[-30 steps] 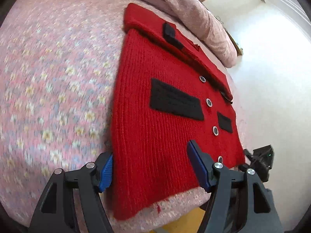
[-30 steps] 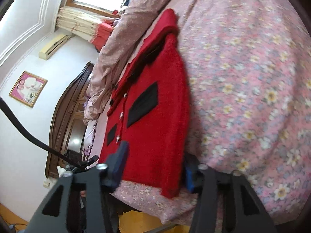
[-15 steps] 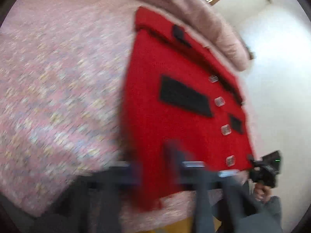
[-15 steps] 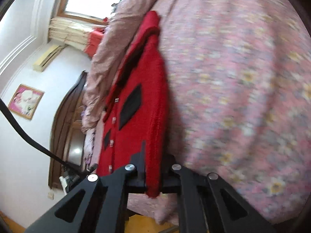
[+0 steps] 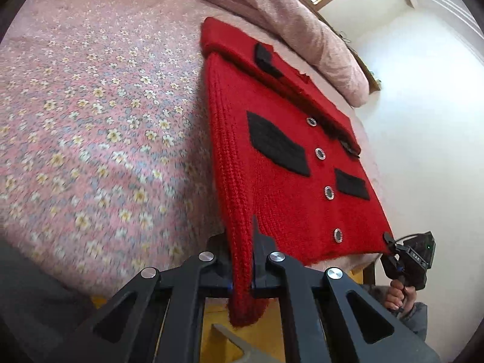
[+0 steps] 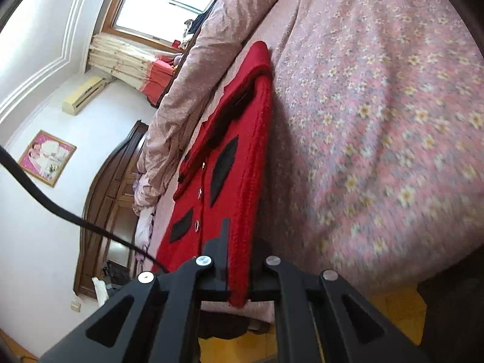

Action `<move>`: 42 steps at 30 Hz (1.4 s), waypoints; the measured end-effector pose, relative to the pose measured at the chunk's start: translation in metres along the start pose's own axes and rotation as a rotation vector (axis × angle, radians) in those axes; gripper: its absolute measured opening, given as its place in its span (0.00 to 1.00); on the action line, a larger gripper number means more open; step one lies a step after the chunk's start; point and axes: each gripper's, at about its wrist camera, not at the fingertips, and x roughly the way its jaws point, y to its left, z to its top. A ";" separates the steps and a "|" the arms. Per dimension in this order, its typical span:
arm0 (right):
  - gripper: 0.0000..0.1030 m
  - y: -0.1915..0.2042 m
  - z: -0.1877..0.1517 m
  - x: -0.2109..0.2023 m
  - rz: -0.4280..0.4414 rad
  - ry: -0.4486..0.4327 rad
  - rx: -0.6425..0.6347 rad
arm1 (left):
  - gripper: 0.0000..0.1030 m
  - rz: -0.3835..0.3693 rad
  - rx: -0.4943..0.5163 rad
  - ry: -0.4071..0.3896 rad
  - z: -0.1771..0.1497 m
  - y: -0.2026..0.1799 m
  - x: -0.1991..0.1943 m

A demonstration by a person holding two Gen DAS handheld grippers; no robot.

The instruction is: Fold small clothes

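Note:
A small red knitted cardigan with black pocket patches and silver buttons lies flat on a pink floral bedspread. My left gripper is shut on the cardigan's near hem corner, which bunches between the jaws and hangs below them. In the right wrist view the cardigan appears edge-on. My right gripper is shut on the other hem corner. The right gripper also shows in the left wrist view, at the cardigan's far hem corner.
A rolled pink quilt lies along the far side of the bed beyond the collar. The bed edge is just under both grippers, with yellow floor below. A wooden wardrobe and white walls stand beyond.
Both grippers were open around the hem corners a second ago. They have closed on the hem and lifted the corners slightly off the bed.

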 end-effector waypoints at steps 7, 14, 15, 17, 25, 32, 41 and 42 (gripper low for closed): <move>0.06 0.014 -0.025 -0.020 -0.053 0.027 -0.048 | 0.00 -0.019 -0.023 0.028 -0.010 0.015 -0.018; 0.06 0.023 0.003 0.003 -0.216 0.024 -0.145 | 0.01 -0.021 -0.031 -0.016 0.034 0.013 0.002; 0.06 0.025 0.009 0.006 -0.230 0.019 -0.165 | 0.01 -0.024 -0.032 -0.031 0.043 0.013 0.003; 0.06 0.034 0.028 0.019 -0.241 0.006 -0.198 | 0.01 -0.040 -0.033 -0.059 0.062 0.009 0.007; 0.07 0.079 0.113 0.079 -0.263 -0.105 -0.335 | 0.01 -0.008 0.002 -0.138 0.148 -0.022 0.025; 0.07 0.093 0.185 0.097 -0.180 -0.220 -0.268 | 0.01 -0.032 0.037 -0.238 0.219 -0.038 0.042; 0.07 0.083 0.239 0.143 -0.167 -0.185 -0.228 | 0.01 -0.030 -0.014 -0.232 0.269 -0.020 0.086; 0.07 0.083 0.243 0.148 -0.173 -0.179 -0.236 | 0.01 -0.025 -0.008 -0.226 0.271 -0.022 0.090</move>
